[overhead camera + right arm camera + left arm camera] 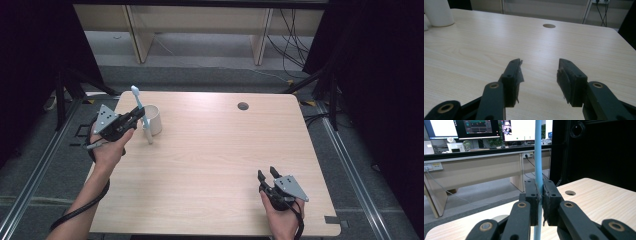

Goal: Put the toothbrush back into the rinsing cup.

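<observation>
High view: left gripper sits at the table's far-left corner, clamped on a light-blue toothbrush. The brush stands nearly upright, head above the jaws, handle end hanging below them toward the tabletop. White cup stands just beyond the jaw tips, right behind the brush; whether brush and cup touch cannot be told. Right gripper is at the near-right of the table, well apart from the left one, jaws spread with nothing between.

Left gripper view: the two black pads pinch the toothbrush shaft from either side. The shaft runs straight up out of the grip and also shows below the pads. Round cable hole lies ahead and to the right of the jaws. Desks and monitors are far beyond the table edge.

Right gripper view: jaws stand apart, released, bare wood grain between them. Right gripper hangs low over the table. The cup is far ahead to the left of the jaws; the cable hole is straight ahead.
</observation>
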